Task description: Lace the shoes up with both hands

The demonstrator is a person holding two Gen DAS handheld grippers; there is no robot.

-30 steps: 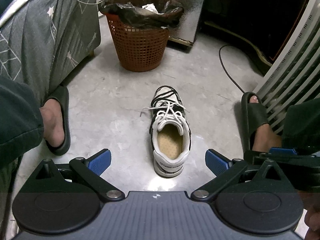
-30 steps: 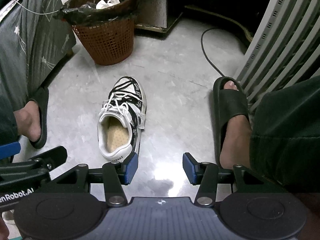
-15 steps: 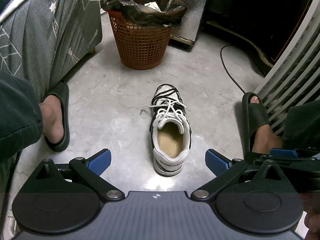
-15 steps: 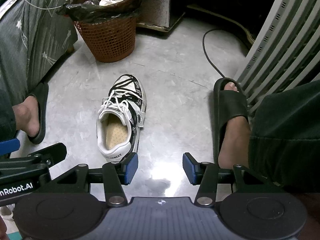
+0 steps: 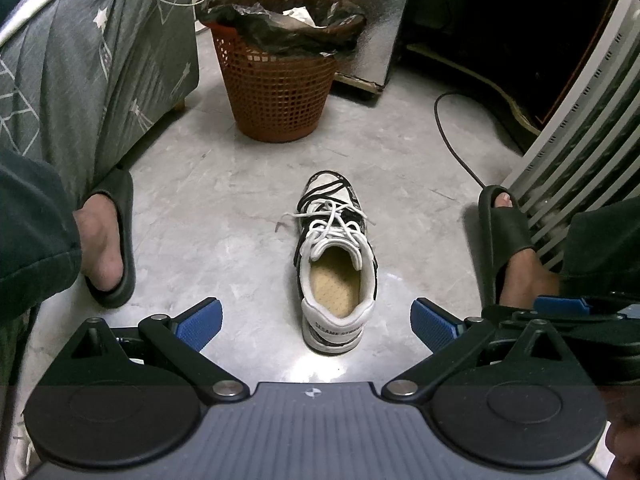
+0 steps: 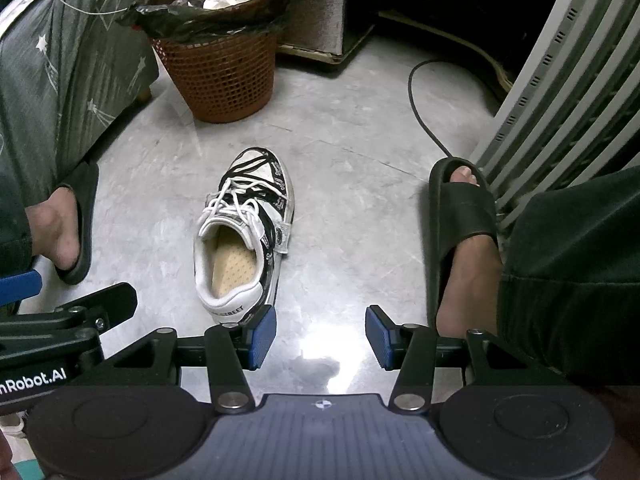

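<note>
Left wrist view: the left gripper point(image 5: 316, 322) hangs above the floor point(image 5: 224, 208) with its blue-padded fingers point(image 5: 200, 322) spread wide and nothing between them. The sneaker point(image 5: 338, 272) lies ahead, in line with the gap, its heel toward the camera and its toe pointing at the waste basket point(image 5: 276, 92). Its white laces point(image 5: 332, 220) sit loosely crossed over the tongue, and one loose end trails onto the floor on the shoe's left.

From the right wrist camera, the right gripper point(image 6: 320, 336) has a narrower gap between its pads, also holding nothing. The sneaker point(image 6: 244, 236) lies ahead and to the left of this gap, with its heel just beyond the left pad point(image 6: 262, 336). Part of the left gripper's body shows at the lower left edge.

On either side of the shoe rest the person's feet in dark slides point(image 5: 114, 240), both well apart from it. A black cable point(image 5: 448, 136) runs across the floor toward the far right, beside a white slatted chair point(image 5: 580, 120). A grey patterned bedcover point(image 5: 80, 72) hangs at the left.
</note>
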